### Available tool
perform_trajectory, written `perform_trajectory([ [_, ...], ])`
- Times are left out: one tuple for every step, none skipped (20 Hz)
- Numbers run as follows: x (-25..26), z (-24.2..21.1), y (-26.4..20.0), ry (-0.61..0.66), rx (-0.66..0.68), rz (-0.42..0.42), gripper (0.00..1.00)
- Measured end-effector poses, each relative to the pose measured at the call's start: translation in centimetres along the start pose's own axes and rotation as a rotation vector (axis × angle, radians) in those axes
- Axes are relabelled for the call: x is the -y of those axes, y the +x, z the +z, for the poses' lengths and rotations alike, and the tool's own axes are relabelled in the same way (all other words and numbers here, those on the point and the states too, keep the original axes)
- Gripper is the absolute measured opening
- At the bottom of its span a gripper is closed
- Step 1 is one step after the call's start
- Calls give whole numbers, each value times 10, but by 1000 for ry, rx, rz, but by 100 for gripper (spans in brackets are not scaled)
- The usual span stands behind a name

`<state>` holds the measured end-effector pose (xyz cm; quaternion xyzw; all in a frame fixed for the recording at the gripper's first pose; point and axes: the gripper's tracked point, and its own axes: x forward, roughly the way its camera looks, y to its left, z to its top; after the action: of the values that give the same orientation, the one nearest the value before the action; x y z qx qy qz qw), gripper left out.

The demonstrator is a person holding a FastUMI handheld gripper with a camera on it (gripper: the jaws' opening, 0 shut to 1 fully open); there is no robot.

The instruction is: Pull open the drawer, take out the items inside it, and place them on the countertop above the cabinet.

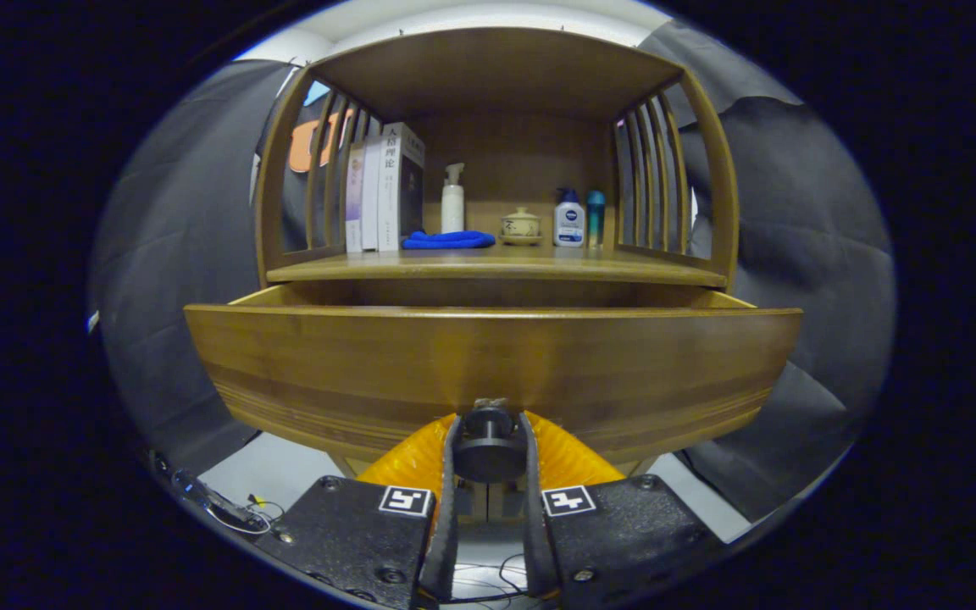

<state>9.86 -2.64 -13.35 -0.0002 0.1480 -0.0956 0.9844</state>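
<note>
We've got the hand-held gripper [489,451] clamped on the round dark drawer knob [489,446], and the wide wooden drawer [488,364] stands part-way out beneath the wooden tabletop [496,269]. Pulling step; next, we'd judge: release, rise, look inside.

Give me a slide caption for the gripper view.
Claw shut on the drawer knob, wooden drawer pulled partly open below the countertop.

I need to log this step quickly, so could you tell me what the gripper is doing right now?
Gripper: shut on the drawer knob, one finger pressed on each side; the drawer is already pulled out.
</note>
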Motion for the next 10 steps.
perform_trajectory([
  [0,-6,-10,-5,-4,2,35],
  [0,-15,-19,-5,-14,5,34],
  [-2,-15,-30,-14,16,12,34],
  [-3,-21,-34,-33,14,15,35],
  [-3,-22,-43,-54,17,22,34],
  [-6,-27,-50,-60,17,34,34],
  [-7,-30,-56,-55,9,43,34],
  [-7,-34,-61,-46,3,50,34],
  [-7,-37,-67,-44,2,56,35],
  [-7,-39,-71,-48,-2,60,34],
])
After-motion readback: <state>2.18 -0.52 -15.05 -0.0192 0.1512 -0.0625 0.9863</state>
